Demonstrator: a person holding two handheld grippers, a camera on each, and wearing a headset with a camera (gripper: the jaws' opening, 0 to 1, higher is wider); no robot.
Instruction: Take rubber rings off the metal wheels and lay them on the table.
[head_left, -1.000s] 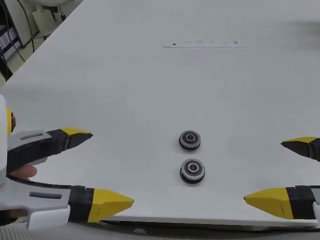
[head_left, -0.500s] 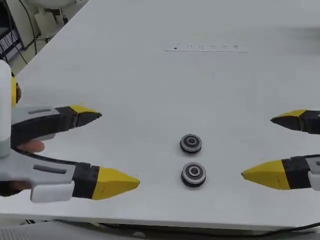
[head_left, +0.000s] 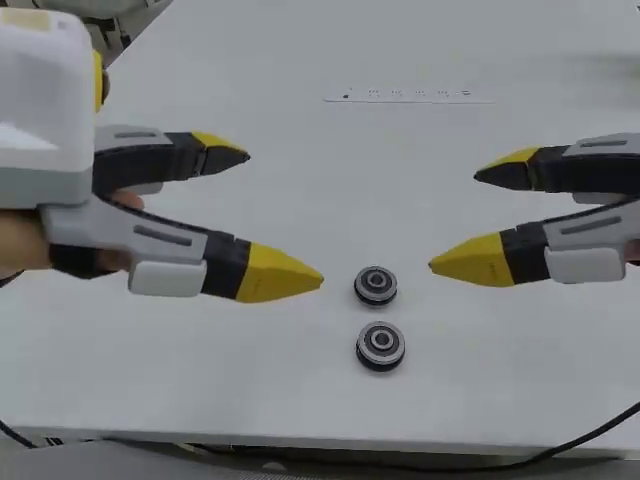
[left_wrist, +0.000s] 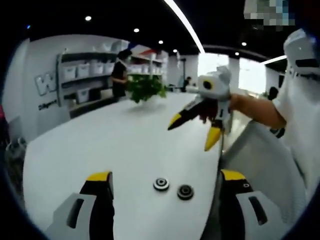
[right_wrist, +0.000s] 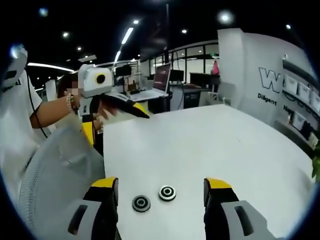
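Head view: two metal wheels were seen on the white table (head_left: 200, 400), one behind the other near the front edge. The far wheel (head_left: 376, 285) and the near wheel (head_left: 381, 344) were close but apart. Dark rubber rings (head_left: 361, 345) were seated on both. Bare tabletop was seen between each gripper's tips and the wheels. A faint printed strip (head_left: 405, 94) was noted further back and a cable (head_left: 600, 432) at the front right edge.

Left gripper view: shelving with bins (left_wrist: 82, 82), a plant (left_wrist: 145, 87) and a standing person (left_wrist: 120, 70) were seen beyond the table.

The left gripper (head_left: 283, 218) was held spread wide and empty, its lower tip just left of the far wheel and apart from it. The right gripper (head_left: 452, 221) was likewise spread wide with nothing gripped, its lower tip near that wheel's right side and clear of it.
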